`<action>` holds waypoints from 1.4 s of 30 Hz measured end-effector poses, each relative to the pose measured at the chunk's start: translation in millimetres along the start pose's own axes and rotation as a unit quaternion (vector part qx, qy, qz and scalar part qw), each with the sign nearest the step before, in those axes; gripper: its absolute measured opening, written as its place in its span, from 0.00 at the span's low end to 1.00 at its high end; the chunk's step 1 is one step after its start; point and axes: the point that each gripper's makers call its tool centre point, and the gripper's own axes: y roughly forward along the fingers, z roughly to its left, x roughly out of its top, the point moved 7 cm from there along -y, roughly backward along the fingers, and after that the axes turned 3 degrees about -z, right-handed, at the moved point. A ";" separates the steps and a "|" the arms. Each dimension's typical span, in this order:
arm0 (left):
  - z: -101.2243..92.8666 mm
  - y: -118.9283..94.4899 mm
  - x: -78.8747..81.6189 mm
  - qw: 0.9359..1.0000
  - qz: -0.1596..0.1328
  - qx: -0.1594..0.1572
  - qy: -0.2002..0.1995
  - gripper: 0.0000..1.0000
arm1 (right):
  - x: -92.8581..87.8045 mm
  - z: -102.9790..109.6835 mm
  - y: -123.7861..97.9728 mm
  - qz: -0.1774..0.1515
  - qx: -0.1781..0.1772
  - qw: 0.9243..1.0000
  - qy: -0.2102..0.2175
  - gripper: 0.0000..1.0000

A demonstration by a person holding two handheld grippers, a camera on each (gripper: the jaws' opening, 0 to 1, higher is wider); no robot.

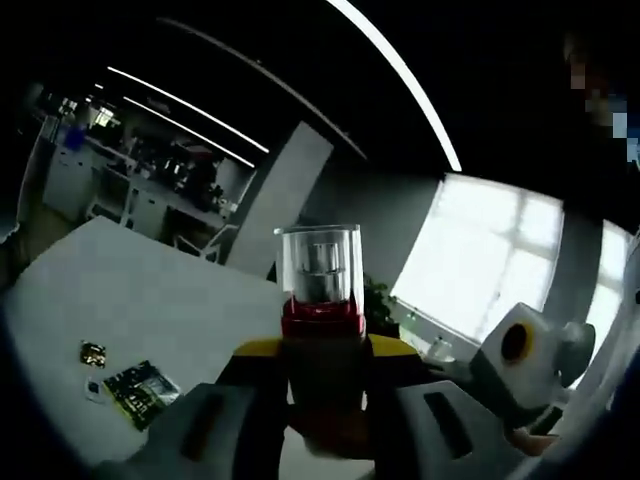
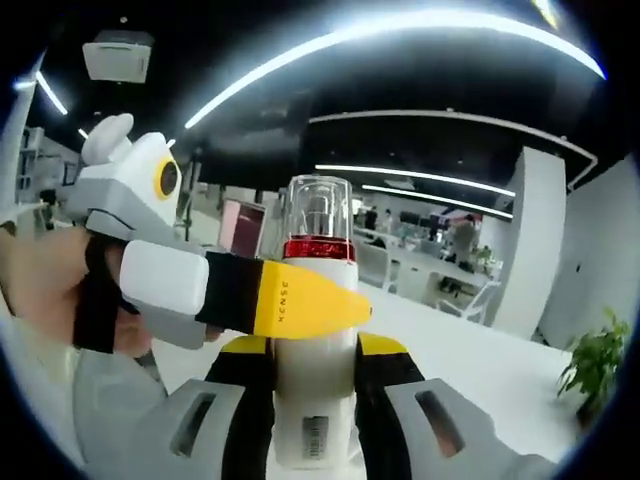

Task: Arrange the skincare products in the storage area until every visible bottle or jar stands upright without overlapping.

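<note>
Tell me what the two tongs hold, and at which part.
Both tongs grip one bottle with a clear cap: the right tongs hold its white body, the left tongs clamp just below its red collar.

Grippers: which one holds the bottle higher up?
The left gripper: its yellow jaw crosses the bottle just under the red band, while the right gripper clamps the white body lower down.

both views look up close along their jaws, sharing the clear-capped bottle [image 1: 320, 300] [image 2: 316, 330].
</note>
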 end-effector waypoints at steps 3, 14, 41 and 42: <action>-0.8 -2.8 1.8 0.999 0.005 -0.034 0.025 0.23 | 3.4 1.1 0.9 -0.023 0.054 0.998 0.009 0.31; -4.5 -19.4 3.3 0.970 0.089 -0.213 0.081 0.23 | -0.8 6.4 -6.0 -0.050 0.316 0.939 0.128 0.33; 1.1 -8.7 4.4 0.980 0.076 -0.178 0.048 0.26 | -6.5 -2.4 6.7 -0.044 0.248 0.955 0.159 0.29; 0.3 -8.3 3.6 0.982 0.074 -0.169 0.048 0.26 | -7.2 -3.3 7.5 -0.041 0.227 0.962 0.147 0.29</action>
